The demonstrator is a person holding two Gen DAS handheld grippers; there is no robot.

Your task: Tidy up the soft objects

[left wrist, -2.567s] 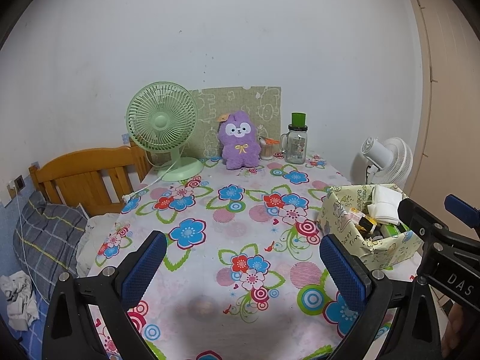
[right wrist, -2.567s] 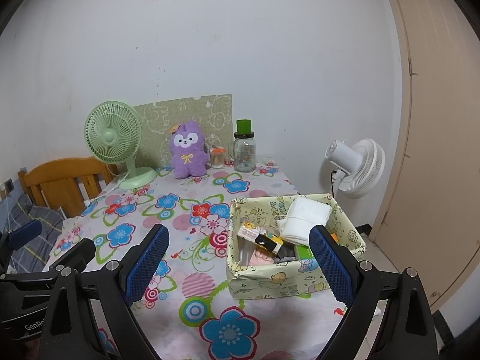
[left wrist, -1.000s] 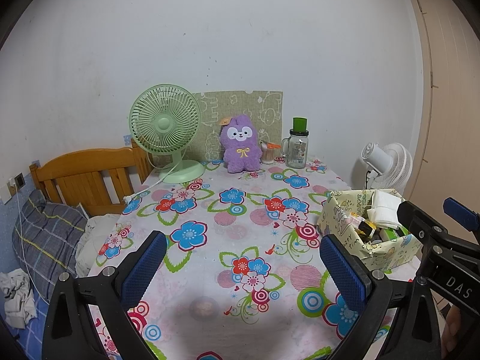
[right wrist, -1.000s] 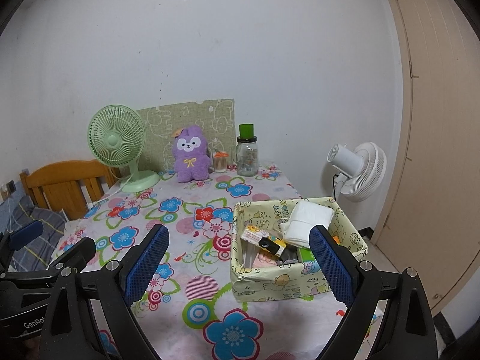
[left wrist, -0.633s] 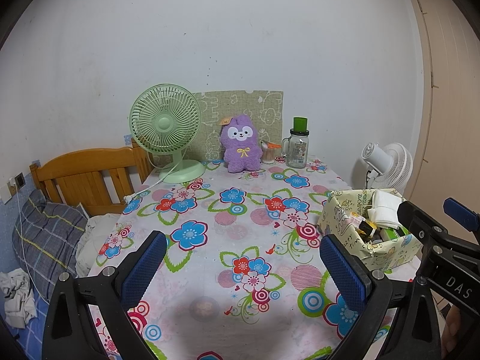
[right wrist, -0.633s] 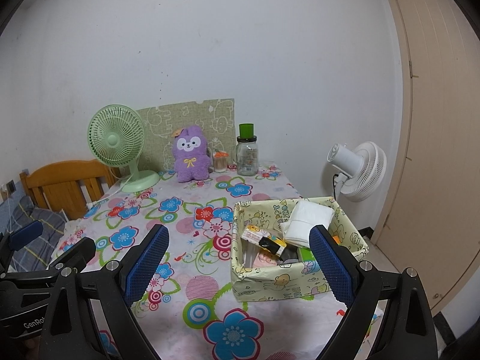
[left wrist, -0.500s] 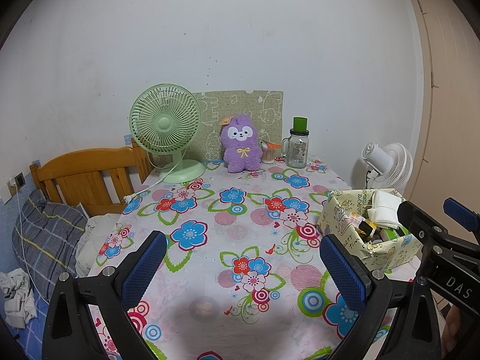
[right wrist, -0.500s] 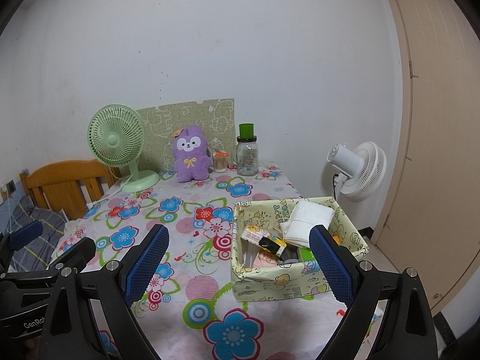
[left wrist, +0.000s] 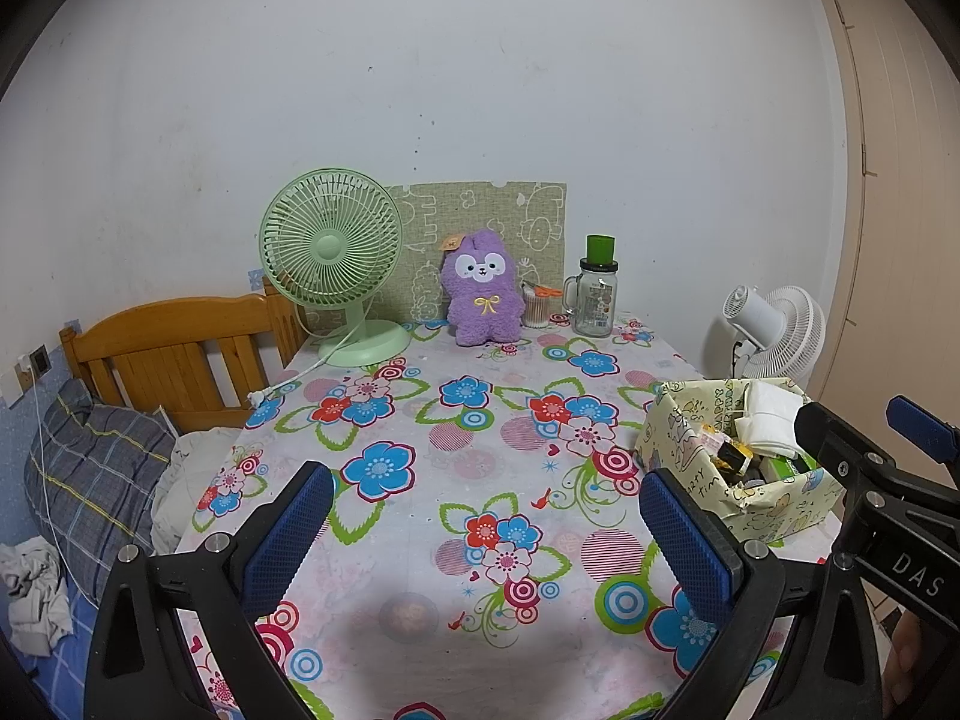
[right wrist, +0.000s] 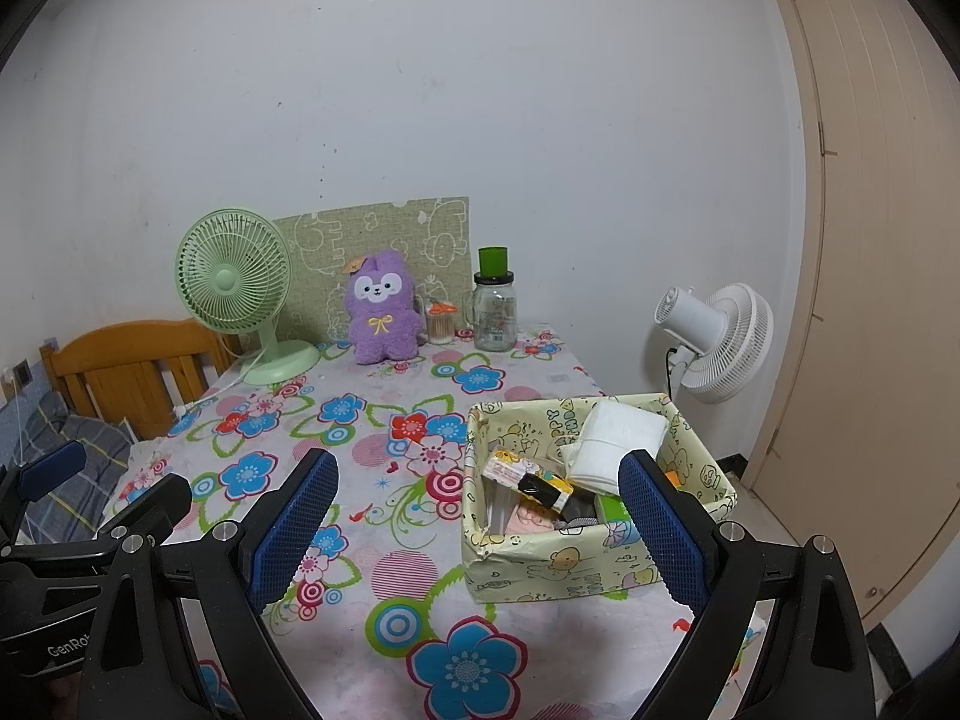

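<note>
The table point(left wrist: 420, 498) carried a floral cloth. A box point(right wrist: 540, 564) of small items stood at its right edge. A green fan point(left wrist: 331, 252) stood at the far edge, and just right of it sat the purple plush point(left wrist: 482, 288), upright. Both tongs, left point(left wrist: 489, 537) and right point(right wrist: 477, 525), were wide open above the near edge and held nothing.

Both views have eased back from the table point(left wrist: 420, 420), so the purple plush point(left wrist: 483, 288) sits slightly lower.
</note>
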